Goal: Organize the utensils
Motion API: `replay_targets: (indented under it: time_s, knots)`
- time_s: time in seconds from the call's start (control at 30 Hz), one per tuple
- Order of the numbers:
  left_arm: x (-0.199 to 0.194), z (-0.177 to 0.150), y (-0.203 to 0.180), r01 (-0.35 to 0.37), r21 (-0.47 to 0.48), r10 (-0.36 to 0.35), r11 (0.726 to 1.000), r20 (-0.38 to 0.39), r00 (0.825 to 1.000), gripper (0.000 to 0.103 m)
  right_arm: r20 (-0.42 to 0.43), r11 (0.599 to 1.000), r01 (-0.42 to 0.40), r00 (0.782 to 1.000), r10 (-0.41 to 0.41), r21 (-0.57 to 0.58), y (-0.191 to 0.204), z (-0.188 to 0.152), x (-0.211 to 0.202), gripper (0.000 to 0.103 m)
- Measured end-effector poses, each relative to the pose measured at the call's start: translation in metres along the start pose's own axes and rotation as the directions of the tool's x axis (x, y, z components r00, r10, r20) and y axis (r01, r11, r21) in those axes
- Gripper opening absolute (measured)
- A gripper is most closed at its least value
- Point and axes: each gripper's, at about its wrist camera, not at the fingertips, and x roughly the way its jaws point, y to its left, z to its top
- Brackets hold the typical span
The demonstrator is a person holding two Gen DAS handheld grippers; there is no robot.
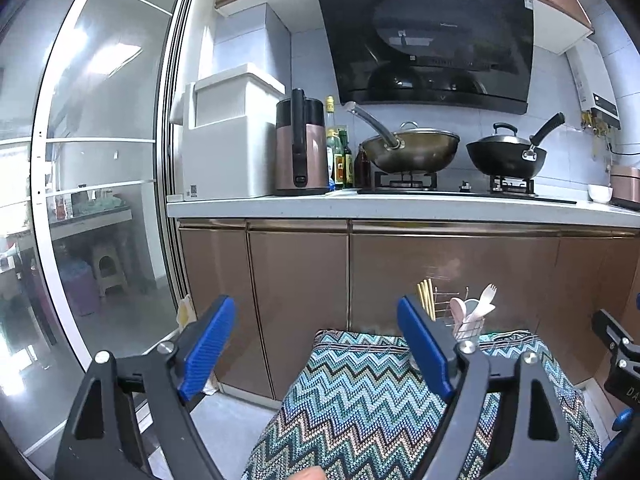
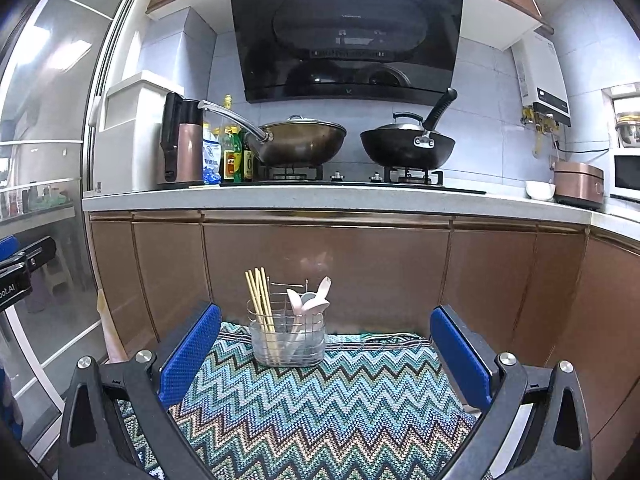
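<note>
Chopsticks (image 2: 259, 300), pale wood and bundled upright, stand in the left half of a round wire-and-clear-plastic utensil holder (image 2: 286, 338), while pastel plastic spoons (image 2: 306, 303) and a pale fork (image 2: 324, 286) lean in its right half. The holder sits at the far edge of a zigzag-patterned woven cloth in teal, blue and tan (image 2: 320, 408) that covers a low surface in front of copper-brown kitchen cabinet doors (image 2: 328, 264).

The right tool (image 2: 326, 350), black-framed with blue textured pads, is spread wide and holds nothing; the holder appears between its two fingers, farther off and untouched. The left tool (image 1: 316, 346) is likewise spread and empty, raised over the left part of the cloth, with the holder (image 1: 468, 326) visible just beyond its right finger. Part of a fingertip shows at the bottom edge of the left wrist view.

Behind, on the white tabletop (image 2: 280, 198), a bronze-coloured wok with a long steel handle (image 2: 300, 142) and a black lidded wok (image 2: 406, 144) rest on a gas hob beneath a black glass range hood (image 2: 348, 32). A copper-and-black kettle (image 2: 180, 144) and sauce bottles (image 2: 234, 154) stand to the left of the hob, a white bowl (image 2: 540, 190) to the right.
</note>
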Motion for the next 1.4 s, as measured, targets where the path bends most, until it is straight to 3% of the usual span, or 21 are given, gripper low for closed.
replay_targets:
  time_s: [0.87, 1.4]
  knots:
    - [0.044, -0.028, 0.002, -0.05, 0.016, 0.051, 0.999, -0.112, 0.992, 0.087, -0.11, 0.999, 0.052, 0.993, -0.051, 0.01, -0.016, -0.028, 0.03, 0.103]
    - [0.046, -0.034, -0.007, -0.012, 0.036, 0.017, 0.999, -0.127, 0.992, 0.087, -0.131, 0.998, 0.062, 0.99, -0.06, 0.011, -0.01, -0.033, 0.036, 0.103]
